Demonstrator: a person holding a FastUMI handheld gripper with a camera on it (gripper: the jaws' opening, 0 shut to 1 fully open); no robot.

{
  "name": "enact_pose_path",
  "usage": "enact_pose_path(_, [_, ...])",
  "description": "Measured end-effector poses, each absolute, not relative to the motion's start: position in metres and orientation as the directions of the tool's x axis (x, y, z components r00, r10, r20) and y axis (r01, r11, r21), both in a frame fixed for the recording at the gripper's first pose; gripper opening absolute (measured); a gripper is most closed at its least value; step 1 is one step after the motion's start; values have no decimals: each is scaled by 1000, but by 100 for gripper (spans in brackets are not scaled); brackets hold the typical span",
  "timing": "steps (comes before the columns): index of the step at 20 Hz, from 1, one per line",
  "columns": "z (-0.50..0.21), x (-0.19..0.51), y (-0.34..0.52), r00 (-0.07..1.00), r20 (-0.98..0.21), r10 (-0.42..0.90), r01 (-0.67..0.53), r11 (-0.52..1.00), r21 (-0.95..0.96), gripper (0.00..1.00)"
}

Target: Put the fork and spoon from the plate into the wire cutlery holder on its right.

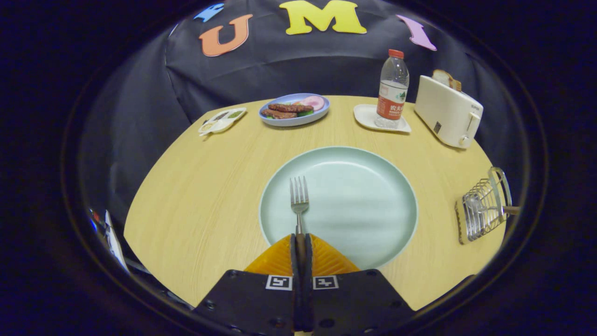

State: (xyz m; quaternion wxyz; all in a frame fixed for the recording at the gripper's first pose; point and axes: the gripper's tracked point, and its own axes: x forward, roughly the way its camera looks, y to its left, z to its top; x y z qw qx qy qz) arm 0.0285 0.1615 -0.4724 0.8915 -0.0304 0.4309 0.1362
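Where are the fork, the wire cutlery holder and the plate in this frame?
fork [299, 198]: gripper view, on its tines, handle pinched between the fingers.
wire cutlery holder [482, 207]: gripper view, on its wire side.
plate [359, 196]: gripper view, on its bare middle.

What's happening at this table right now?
A person is using a hand-held gripper to tidy cutlery. Its two orange fingers are shut on the handle of a fork, whose tines point ahead over the pale green plate. The wire cutlery holder stands to the right of the plate on the wooden table, with something already in it, hard to make out. The fork is not in the holder yet. Beyond the plate are a dish of food, a water bottle and a toaster.
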Motion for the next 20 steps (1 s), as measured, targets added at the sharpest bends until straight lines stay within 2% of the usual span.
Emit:
enact_pose_path(4, [-440, 25, 142, 584, -779, 229, -290, 955, 63, 2])
enact_pose_path(8, [-402, 33, 101, 622, -752, 219, -302, 953, 27, 1])
enact_pose_path(13, [-369, 48, 35, 664, -726, 177, -273, 962, -15, 1])
enact_pose_path(20, [-348, 51, -53, 641, -757, 123, -191, 982, -2, 1])
